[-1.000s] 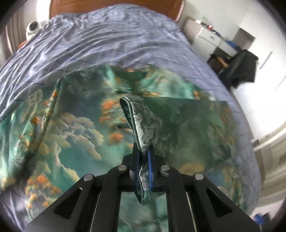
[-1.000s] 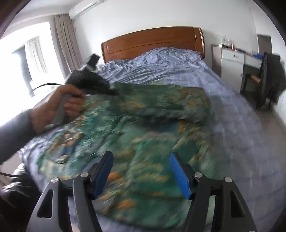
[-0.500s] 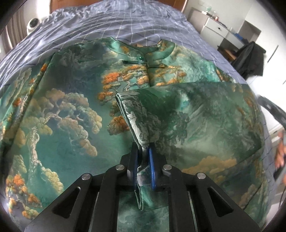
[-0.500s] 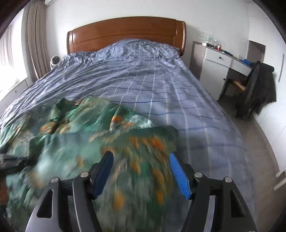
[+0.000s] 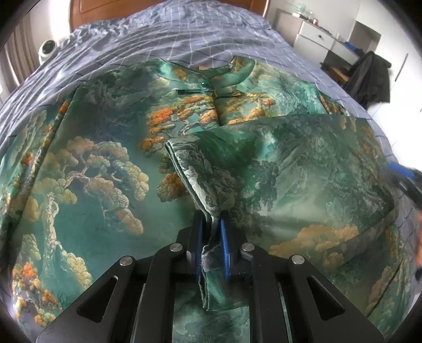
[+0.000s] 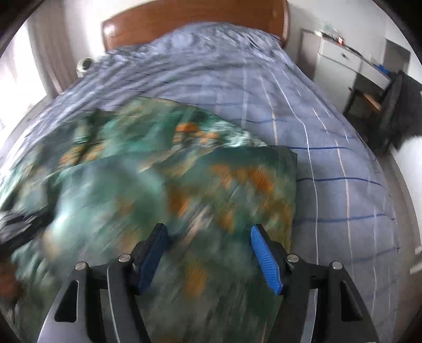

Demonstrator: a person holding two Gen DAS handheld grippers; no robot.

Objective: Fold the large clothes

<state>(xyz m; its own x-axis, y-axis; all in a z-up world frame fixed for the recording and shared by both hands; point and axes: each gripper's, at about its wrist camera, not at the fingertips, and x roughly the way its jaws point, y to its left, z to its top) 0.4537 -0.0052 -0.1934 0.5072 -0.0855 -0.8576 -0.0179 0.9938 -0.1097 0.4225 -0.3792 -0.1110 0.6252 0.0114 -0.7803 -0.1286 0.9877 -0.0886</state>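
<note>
Garment: a large satin garment printed with green pines and orange blossoms (image 5: 100,168) lay spread over the blue checked bedspread (image 5: 200,34), filling the middle and lower part of both views, its collar toward the top centre of the left wrist view.
Left gripper: the left gripper (image 5: 212,242) had its blue-padded jaws clamped together on a bunched hem of that garment at lower centre of its frame.
Right gripper: the right gripper (image 6: 208,258) hung above the cloth with jaws wide apart and nothing between them; its view was blurred.
Done: one side panel appeared already turned inward over the body, at right of the left wrist view, with a straight edge showing centre right in the right wrist view.
Left to do: judging by this, the fold was at an early stage; the held hem was not yet laid down, the other side lay unfolded at left, and no lengthwise fold was made.
Surroundings: a brown wooden headboard (image 6: 195,18) along the top, a white dresser (image 6: 350,68) at upper right, a dark jacket on a chair (image 5: 369,76) at right edge, a small white round device (image 5: 47,48) at upper left.
Obstacles: nothing lay on the garment; only the soft wrinkled bedding might hinder smoothing.
</note>
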